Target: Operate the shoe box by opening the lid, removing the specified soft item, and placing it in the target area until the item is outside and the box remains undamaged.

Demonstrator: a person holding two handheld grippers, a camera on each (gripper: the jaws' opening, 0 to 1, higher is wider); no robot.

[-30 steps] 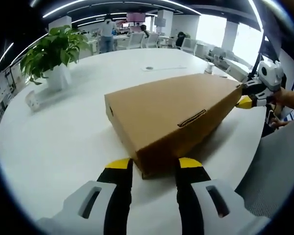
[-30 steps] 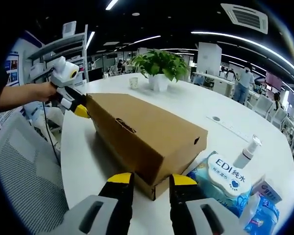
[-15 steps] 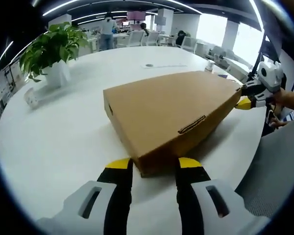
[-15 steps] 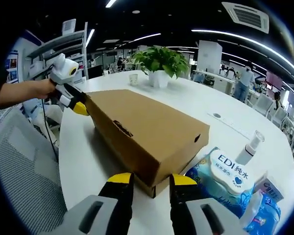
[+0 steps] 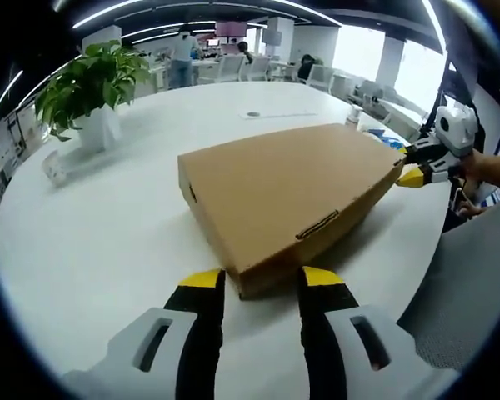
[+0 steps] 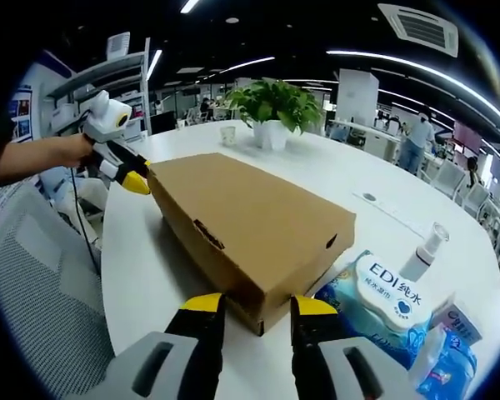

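Left gripper (image 5: pixel 254 282): yellow-tipped jaws spread apart, straddling the near corner of the brown cardboard shoe box (image 5: pixel 287 192) without visibly clamping it. Right gripper (image 6: pixel 256 305): jaws likewise spread, one on either side of the opposite corner of the shoe box, whose lid lies closed on the white table (image 5: pixel 100 242). In the left gripper view the right gripper appears at the far end of the shoe box, its tips just beside the box corner, held by a hand (image 5: pixel 483 167). In the right gripper view the left gripper sits at the far corner of the shoe box in the same manner. To one side of the shoe box, near the right gripper, lie a blue wet-wipes pack (image 6: pixel 383 304) and a spray bottle (image 6: pixel 422 252). Beyond the shoe box stands a potted plant (image 6: pixel 272 114); a grey mesh chair (image 6: pixel 42 308) sits beside the table edge.
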